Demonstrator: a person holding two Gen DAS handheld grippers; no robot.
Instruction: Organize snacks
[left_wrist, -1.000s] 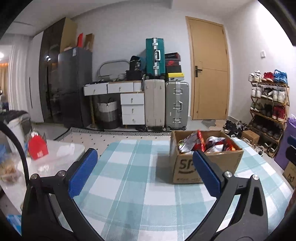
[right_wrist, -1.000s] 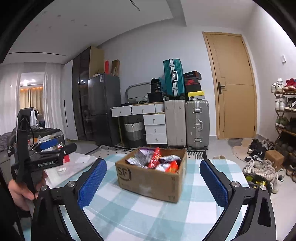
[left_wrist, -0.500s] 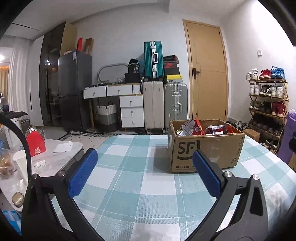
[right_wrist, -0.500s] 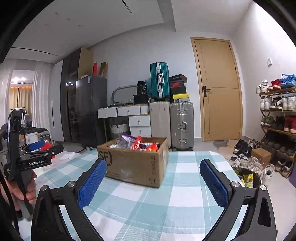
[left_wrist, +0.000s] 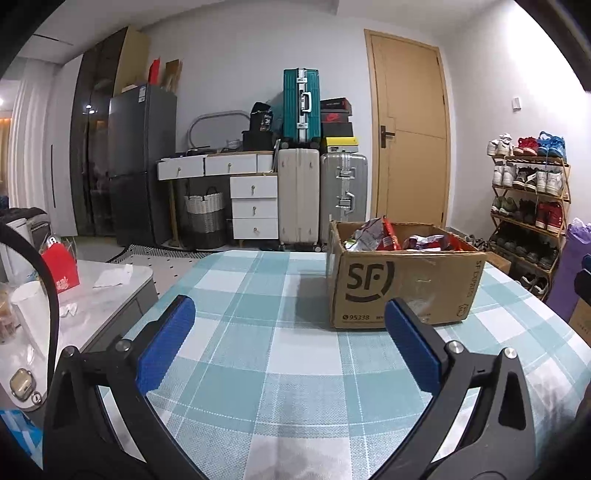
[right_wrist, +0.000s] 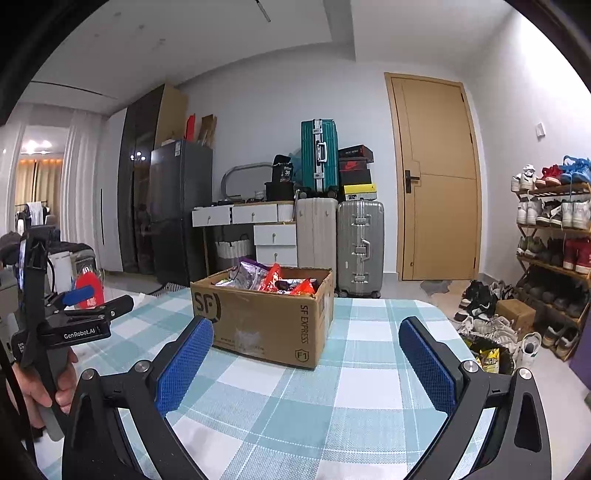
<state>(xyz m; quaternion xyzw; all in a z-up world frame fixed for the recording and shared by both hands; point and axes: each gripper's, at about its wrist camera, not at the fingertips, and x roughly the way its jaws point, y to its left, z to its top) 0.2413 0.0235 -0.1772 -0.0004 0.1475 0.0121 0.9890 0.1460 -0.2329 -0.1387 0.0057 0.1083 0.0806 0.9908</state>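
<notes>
Both views sit lower than before, and I see my left gripper (left_wrist: 288, 332) and right gripper (right_wrist: 306, 354) wide apart and holding nothing, while shiny snack bags (right_wrist: 269, 277) lie inside the brown cardboard box (right_wrist: 266, 317) on the checked tablecloth (left_wrist: 258, 332), so packing looks done.

We see both wrist views low over the checked tablecloth (left_wrist: 280, 332), facing the far wall; both share the cardboard box (left_wrist: 402, 291) (right_wrist: 266, 317), nearer centre in the right view.
</notes>
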